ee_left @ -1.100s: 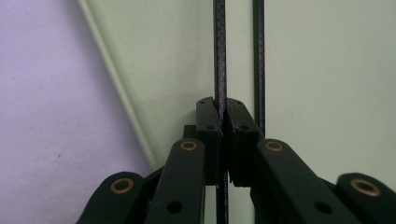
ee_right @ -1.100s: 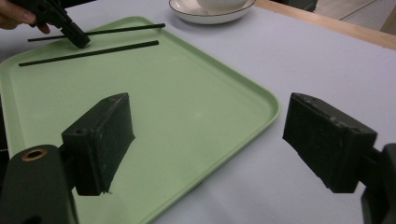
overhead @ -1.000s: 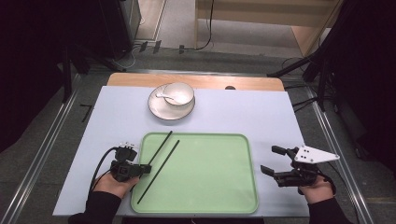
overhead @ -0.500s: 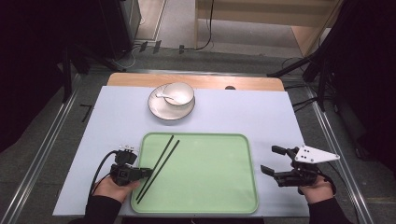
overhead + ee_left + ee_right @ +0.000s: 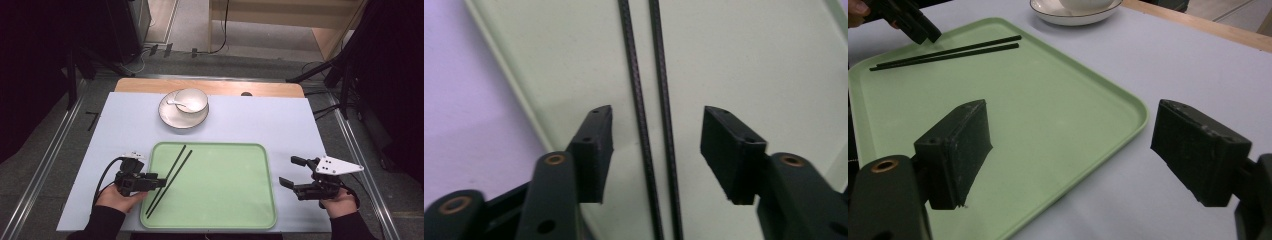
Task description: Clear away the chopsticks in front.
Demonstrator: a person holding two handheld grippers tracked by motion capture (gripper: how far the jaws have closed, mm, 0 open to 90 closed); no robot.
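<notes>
A pale counter (image 5: 250, 125) carries everything, with a strip of bare wood along its far edge. On its near half lies a light green tray (image 5: 220, 195), wide and shallow with rounded corners. Beyond the tray, toward the far side, stands a cream plate (image 5: 172, 117) with a bowl (image 5: 191, 100) on it and a spoon (image 5: 176, 104) resting in the bowl.

The right hand-held gripper (image 5: 291, 172) hovers over the counter just off the tray's right edge, its jaws spread wide with nothing between them; its own view looks across the tray's corner.

The left hand-held gripper (image 5: 159, 182) sits at the tray's left edge, over the pair of chopsticks. Its jaws have just been opening and now stand apart, one on each side of the chopsticks, with a gap between pads and sticks.

The two black chopsticks (image 5: 170, 177) lie side by side, flat on the left part of the tray, slanting from its near left toward the plate.
</notes>
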